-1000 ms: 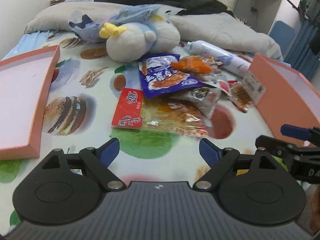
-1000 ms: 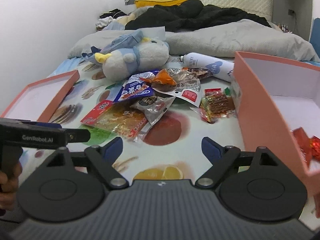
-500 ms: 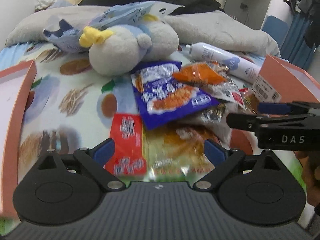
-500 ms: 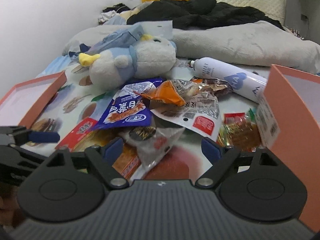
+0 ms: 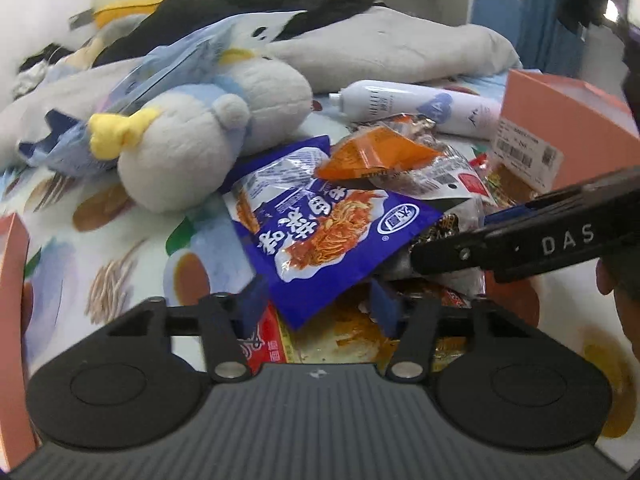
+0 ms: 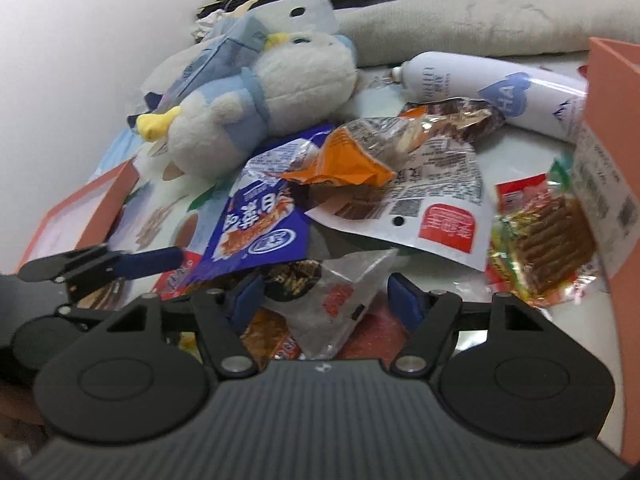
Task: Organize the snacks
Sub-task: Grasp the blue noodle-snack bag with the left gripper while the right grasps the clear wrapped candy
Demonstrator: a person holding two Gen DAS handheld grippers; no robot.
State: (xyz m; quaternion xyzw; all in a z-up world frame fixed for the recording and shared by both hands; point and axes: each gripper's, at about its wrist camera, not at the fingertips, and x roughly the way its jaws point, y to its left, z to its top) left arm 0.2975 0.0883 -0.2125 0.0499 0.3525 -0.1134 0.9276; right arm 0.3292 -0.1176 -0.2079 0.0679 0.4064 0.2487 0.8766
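Blue snack packet [image 5: 320, 236] sits at frame centre in left wrist view, atop the snack pile on the printed bedsheet [image 5: 112, 276]. Left gripper [image 5: 316, 304] closing, its blue pads either side of the packet's lower corner, not yet pressing. Right gripper [image 6: 324, 300] also closing; clear wrapped snack [image 6: 344, 300] lies btwn its pads, no pinch visible. Plush toy [image 5: 200, 136] upper left, white bottle [image 5: 416, 108] & orange box [image 5: 560, 120] upper right.

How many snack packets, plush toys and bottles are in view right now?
Snack packets: 6 (blue, orange, white, clear, red-yellow, brown-stick)
Plush toys: 1
Bottles: 1
Total: 8
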